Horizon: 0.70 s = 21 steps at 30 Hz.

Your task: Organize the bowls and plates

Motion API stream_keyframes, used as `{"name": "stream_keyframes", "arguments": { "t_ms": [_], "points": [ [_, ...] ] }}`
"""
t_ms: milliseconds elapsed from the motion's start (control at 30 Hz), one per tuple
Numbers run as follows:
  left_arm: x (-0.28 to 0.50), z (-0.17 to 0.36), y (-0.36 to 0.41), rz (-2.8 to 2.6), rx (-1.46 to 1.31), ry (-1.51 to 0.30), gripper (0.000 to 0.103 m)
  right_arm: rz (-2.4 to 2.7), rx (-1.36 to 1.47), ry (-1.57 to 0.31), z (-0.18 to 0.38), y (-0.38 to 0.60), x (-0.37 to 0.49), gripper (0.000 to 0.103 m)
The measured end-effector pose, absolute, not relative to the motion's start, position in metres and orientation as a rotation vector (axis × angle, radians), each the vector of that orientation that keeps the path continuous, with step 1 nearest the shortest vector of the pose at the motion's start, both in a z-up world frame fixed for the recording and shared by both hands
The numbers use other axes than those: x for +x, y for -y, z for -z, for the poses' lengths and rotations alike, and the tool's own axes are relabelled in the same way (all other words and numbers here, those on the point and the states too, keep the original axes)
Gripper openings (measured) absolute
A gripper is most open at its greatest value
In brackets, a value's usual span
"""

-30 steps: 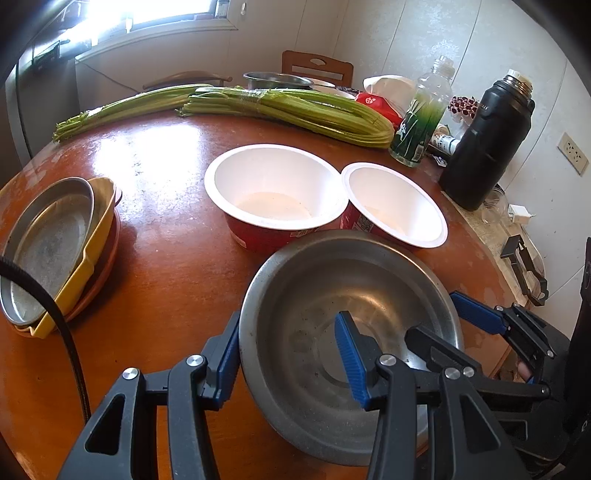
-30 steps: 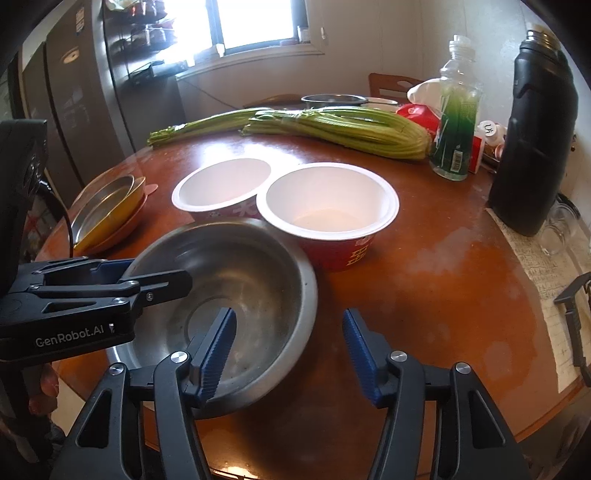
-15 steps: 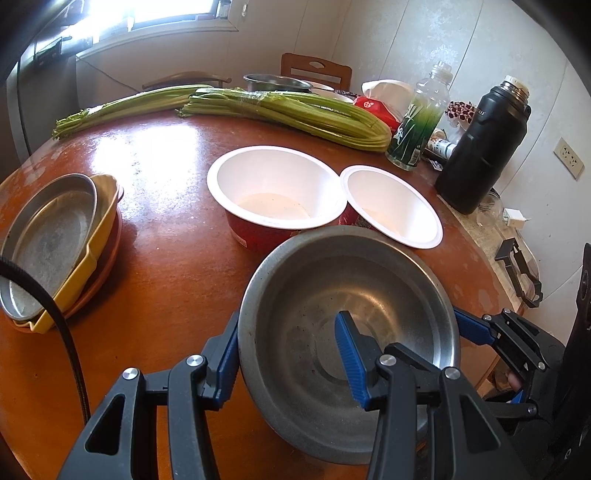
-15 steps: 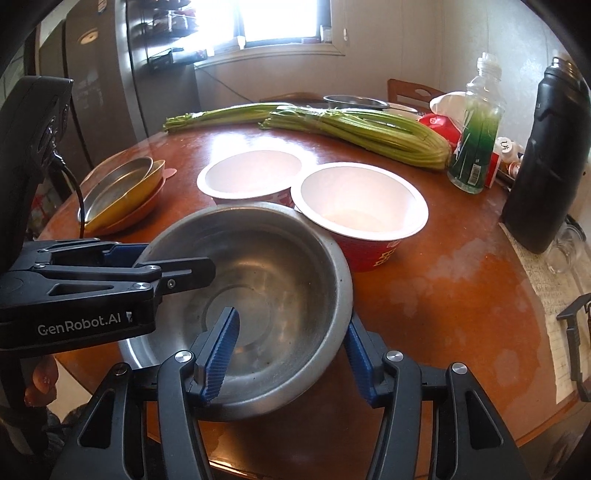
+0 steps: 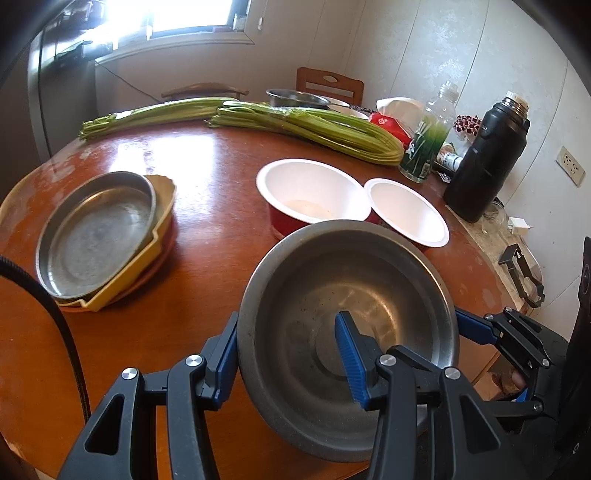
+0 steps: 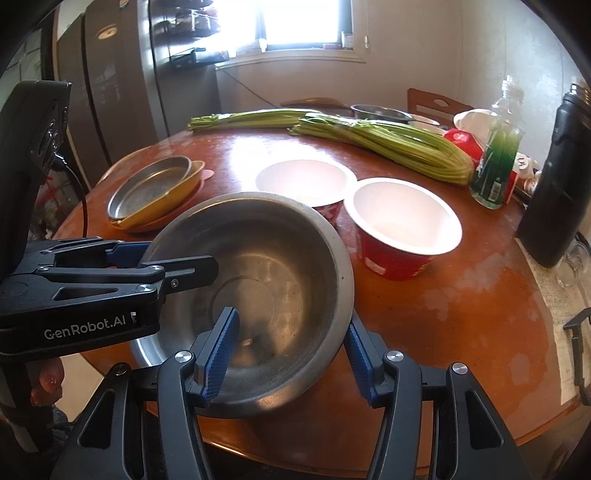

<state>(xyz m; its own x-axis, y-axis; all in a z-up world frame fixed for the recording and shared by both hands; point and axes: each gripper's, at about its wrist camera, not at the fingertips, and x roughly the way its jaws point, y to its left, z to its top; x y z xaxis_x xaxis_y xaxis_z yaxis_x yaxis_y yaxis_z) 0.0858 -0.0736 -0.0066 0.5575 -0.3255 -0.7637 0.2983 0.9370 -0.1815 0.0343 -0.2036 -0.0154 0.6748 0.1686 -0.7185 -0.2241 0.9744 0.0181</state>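
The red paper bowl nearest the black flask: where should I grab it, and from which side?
Probably by the rim of the red paper bowl on its near, table-edge side, one finger inside and one outside. It stands upright and open; its wall is too wide to span. Its far-left side is crowded by the other paper bowl and the steel bowl.

Round wooden table (image 5: 207,192), glossy, carrying all items. Two bundles of green stalks (image 5: 306,129) laid along the far side. Clear bottle of green liquid (image 5: 428,140) and black flask (image 5: 484,158) stood far right. Wooden chair (image 5: 330,83) placed behind. Window (image 6: 303,22) seen beyond.
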Motion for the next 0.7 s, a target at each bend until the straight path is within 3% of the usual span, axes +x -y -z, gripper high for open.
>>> {"name": "stream_keyframes", "arguments": {
  "t_ms": [700],
  "points": [
    [0.08,0.018,0.037,0.319,-0.072,-0.902,0.049,-0.252,-0.081,-0.814,0.025,0.17,0.038,0.059]
  ]
}}
